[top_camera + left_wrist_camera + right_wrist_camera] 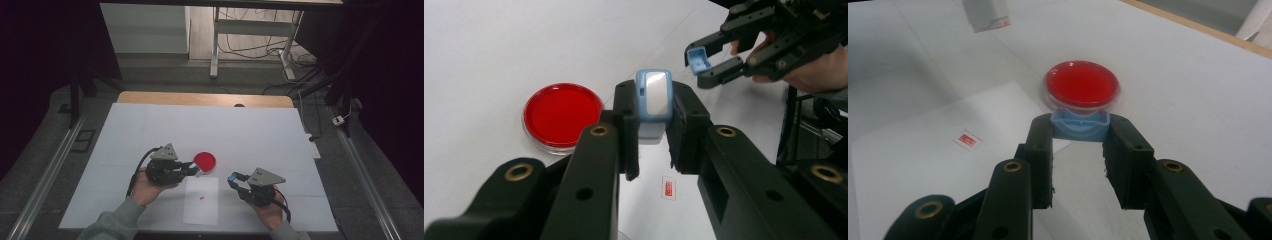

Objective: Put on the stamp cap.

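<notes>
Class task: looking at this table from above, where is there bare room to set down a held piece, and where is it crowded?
Free: the white sheet beyond the red dish up to the wooden edge, and both outer sides. Crowded: the near middle, where the left gripper, right gripper, dish and small paper sit close together.

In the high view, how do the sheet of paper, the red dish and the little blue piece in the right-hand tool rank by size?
1. Sheet of paper, clearly the largest.
2. Red dish, a round dish much smaller than the sheet.
3. Blue piece, smallest, clamped in the right gripper.
All sit at similar distance, so the order looks safe.
</notes>
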`<state>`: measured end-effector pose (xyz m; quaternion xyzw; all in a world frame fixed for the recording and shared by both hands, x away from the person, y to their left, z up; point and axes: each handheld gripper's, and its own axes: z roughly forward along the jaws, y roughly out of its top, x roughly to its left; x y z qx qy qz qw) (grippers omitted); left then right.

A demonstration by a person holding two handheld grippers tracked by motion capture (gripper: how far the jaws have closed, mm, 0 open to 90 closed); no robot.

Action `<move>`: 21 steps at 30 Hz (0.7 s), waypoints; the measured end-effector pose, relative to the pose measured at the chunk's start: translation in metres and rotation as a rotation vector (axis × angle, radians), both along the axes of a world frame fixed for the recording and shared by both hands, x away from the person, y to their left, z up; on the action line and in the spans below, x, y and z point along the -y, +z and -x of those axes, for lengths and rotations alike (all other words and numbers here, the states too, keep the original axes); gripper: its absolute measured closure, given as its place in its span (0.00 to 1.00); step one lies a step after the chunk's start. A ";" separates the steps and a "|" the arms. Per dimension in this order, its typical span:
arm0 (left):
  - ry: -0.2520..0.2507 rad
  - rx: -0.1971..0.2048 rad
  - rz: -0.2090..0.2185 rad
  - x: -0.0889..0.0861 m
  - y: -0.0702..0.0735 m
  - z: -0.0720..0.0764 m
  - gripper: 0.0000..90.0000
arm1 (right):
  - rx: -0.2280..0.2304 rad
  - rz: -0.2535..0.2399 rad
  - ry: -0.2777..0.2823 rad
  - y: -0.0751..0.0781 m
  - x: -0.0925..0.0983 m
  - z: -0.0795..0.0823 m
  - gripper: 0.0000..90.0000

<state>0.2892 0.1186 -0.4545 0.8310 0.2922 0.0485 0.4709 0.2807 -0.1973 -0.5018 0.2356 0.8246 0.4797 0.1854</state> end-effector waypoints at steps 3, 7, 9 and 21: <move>0.001 0.000 0.001 0.000 0.000 0.000 0.84 | -0.008 0.008 0.018 -0.002 -0.008 0.001 0.72; 0.000 0.002 0.005 0.001 0.000 0.000 0.84 | -0.006 0.023 0.040 -0.004 -0.017 0.002 0.72; -0.001 0.002 0.004 0.001 0.000 0.000 0.84 | -0.010 0.018 0.050 -0.005 -0.019 0.002 0.72; -0.004 0.007 0.015 0.006 0.002 -0.001 0.84 | -0.004 0.025 0.065 -0.006 -0.027 0.004 0.72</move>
